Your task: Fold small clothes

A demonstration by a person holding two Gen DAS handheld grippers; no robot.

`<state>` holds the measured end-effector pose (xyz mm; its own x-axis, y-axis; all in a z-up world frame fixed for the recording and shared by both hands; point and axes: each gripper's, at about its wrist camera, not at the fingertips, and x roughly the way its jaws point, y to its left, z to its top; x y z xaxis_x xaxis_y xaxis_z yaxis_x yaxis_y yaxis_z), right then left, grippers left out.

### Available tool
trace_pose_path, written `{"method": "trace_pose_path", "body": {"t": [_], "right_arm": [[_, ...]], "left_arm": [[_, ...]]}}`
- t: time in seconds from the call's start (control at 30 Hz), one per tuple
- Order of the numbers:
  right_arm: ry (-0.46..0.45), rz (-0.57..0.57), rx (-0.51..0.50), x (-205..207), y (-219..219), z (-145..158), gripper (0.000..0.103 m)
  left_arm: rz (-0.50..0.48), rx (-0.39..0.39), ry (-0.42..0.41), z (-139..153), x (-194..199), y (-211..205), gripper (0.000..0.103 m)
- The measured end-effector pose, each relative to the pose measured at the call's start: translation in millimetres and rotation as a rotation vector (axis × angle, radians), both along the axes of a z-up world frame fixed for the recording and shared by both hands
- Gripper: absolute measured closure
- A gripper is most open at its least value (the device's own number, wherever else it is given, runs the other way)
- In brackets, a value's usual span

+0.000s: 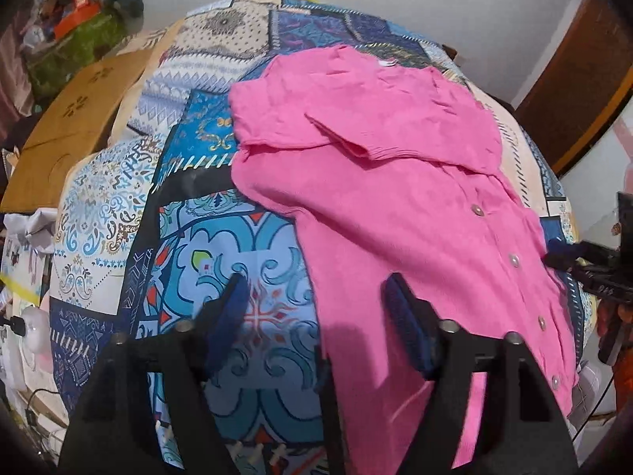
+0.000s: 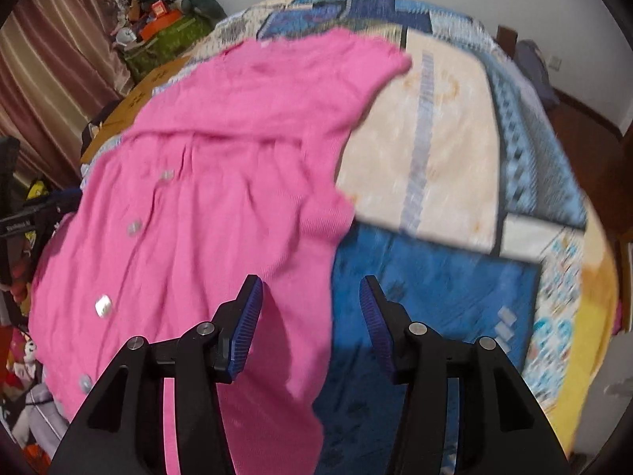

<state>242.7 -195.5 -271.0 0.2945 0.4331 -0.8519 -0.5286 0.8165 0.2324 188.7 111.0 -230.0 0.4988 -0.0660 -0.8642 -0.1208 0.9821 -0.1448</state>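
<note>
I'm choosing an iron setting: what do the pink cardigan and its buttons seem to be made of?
Pink cardigan: looks like a soft fine knit, matte, with ribbing at the sleeve cuff; the fibre can't be told. Buttons: glossy, pearly, probably plastic or shell.

A patterned blue bedspread [image 1: 221,237] carries a pink buttoned cardigan [image 1: 395,198], spread flat

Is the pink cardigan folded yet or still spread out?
Mostly spread. The pink cardigan lies flat on the patterned bedspread, its button row exposed; only one sleeve is turned in across the chest.
</note>
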Motion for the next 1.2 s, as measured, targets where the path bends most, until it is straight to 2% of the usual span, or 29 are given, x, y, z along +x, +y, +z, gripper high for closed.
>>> {"method": "trace_pose_path", "body": {"t": [0.03, 0.07, 0.13, 0.2, 0.27, 0.37, 0.57, 0.73, 0.83, 0.9, 0.97, 1.0, 1.07, 1.2], "right_arm": [[0.01, 0.0, 0.006, -2, 1, -4, 0.056], [0.01, -0.007, 0.018, -2, 1, -6, 0.056], [0.019, -0.006, 0.054, 0, 2, -7, 0.066], [0.034, 0.013, 0.074, 3, 7, -5, 0.088], [0.02, 0.04, 0.058, 4, 17, -2, 0.095], [-0.019, 0.062, 0.03, 7, 31, -1, 0.096], [-0.035, 0.033, 0.032, 23, 44, -4, 0.097], [-0.036, 0.029, 0.023, 23, 47, 1, 0.096], [-0.043, 0.033, 0.031, 12, 38, 10, 0.095], [-0.045, 0.038, 0.026, 0, 30, 16, 0.084], [-0.058, 0.04, 0.02, -8, 24, 21, 0.074], [-0.067, 0.041, 0.017, -14, 20, 23, 0.069], [-0.066, 0.04, 0.013, -24, 13, 24, 0.065], [-0.013, 0.032, 0.021, -41, 1, 15, 0.064]], "left_arm": [[-0.01, 0.0, -0.008, 1, -2, -2, 0.054], [-0.029, 0.013, -0.015, 2, -3, -6, 0.075], [-0.049, 0.034, -0.017, 3, -4, -10, 0.097], [-0.044, 0.061, -0.017, 3, -1, -9, 0.097], [-0.025, 0.078, -0.016, 1, 3, -2, 0.098], [0.025, 0.074, -0.012, -1, 12, 14, 0.098], [0.096, 0.089, 0.001, -8, 29, 38, 0.098], [0.073, 0.059, 0.009, -4, 26, 39, 0.097], [0.063, 0.042, 0.012, 3, 12, 36, 0.09], [0.062, 0.031, 0.017, 5, 2, 35, 0.083], [0.063, 0.007, 0.022, 8, -11, 34, 0.07], [0.064, -0.008, 0.022, 9, -18, 34, 0.066], [0.069, -0.042, 0.014, 12, -30, 35, 0.06], [0.067, -0.108, 0.038, 9, -52, 35, 0.059]]}}
